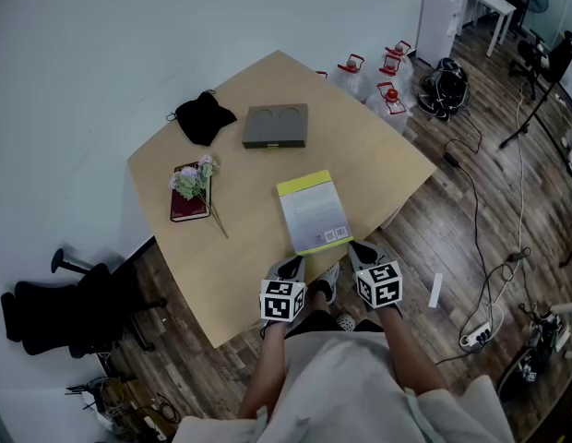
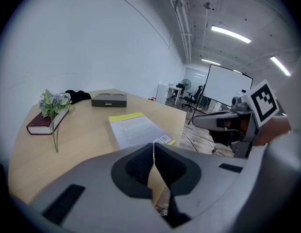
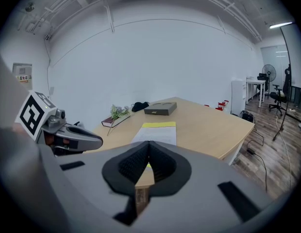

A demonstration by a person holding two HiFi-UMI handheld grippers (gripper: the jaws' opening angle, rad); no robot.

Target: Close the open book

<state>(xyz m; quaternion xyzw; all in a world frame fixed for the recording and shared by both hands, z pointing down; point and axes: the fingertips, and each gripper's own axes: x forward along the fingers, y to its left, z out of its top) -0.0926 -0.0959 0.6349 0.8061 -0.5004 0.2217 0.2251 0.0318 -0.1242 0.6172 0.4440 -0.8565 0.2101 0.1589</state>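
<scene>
The book lies flat near the table's front edge. It looks closed, with a white printed cover, a yellow band at its far end and a barcode at its near corner. It also shows in the left gripper view as the book and in the right gripper view as the book. My left gripper hovers just short of the book's near left corner, shut and empty. My right gripper sits at the near right corner, also shut with nothing in it. Neither touches the book. Each camera shows its own jaws pressed together: left gripper, right gripper.
A dark red book with a flower sprig on it lies at the table's left. A grey box and a black cloth sit at the far side. Water jugs, cables and a black chair stand on the floor around the table.
</scene>
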